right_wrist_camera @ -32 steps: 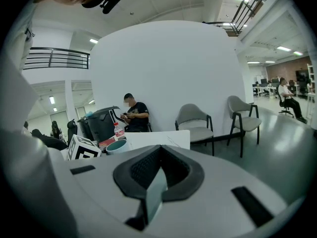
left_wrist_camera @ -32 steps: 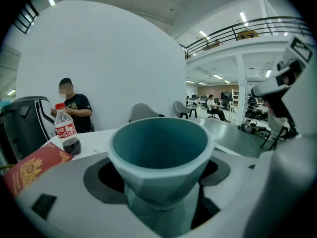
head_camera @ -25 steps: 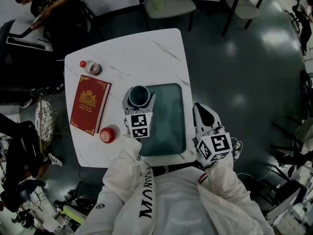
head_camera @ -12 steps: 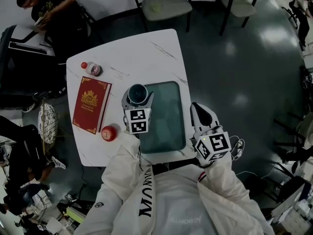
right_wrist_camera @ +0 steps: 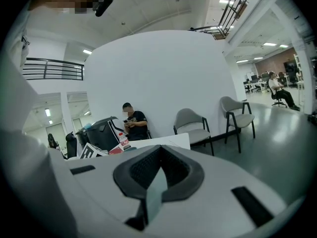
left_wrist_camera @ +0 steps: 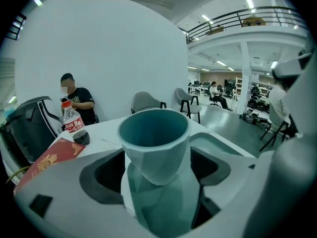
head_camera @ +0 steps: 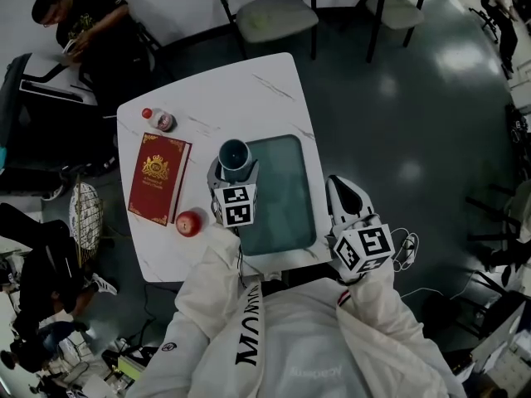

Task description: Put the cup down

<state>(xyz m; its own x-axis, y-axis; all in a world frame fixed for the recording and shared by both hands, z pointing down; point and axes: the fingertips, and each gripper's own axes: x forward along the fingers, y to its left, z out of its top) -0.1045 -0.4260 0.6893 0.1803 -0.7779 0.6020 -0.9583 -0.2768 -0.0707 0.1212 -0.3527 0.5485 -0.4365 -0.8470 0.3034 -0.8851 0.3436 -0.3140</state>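
Observation:
A teal faceted cup [head_camera: 235, 157] stands upright between the jaws of my left gripper [head_camera: 235, 171], which is shut on it. It is over the far left corner of the teal mat [head_camera: 282, 197] on the white table [head_camera: 241, 89]. I cannot tell whether the cup touches the mat. In the left gripper view the cup [left_wrist_camera: 154, 145] fills the space between the jaws, its mouth open and empty. My right gripper [head_camera: 347, 199] is off the table's right edge over the dark floor. In its own view the right gripper [right_wrist_camera: 157, 177] is shut on nothing.
A red book [head_camera: 158, 178] lies left of the cup, with a red apple [head_camera: 189, 222] at its near corner and a small bottle [head_camera: 157, 120] behind it. Two chairs [head_camera: 270, 11] stand beyond the table. A seated person [head_camera: 91, 23] is at the back left.
The left gripper has moved slightly farther over the table with the cup still in it. The right gripper has stayed beside the table's right edge.

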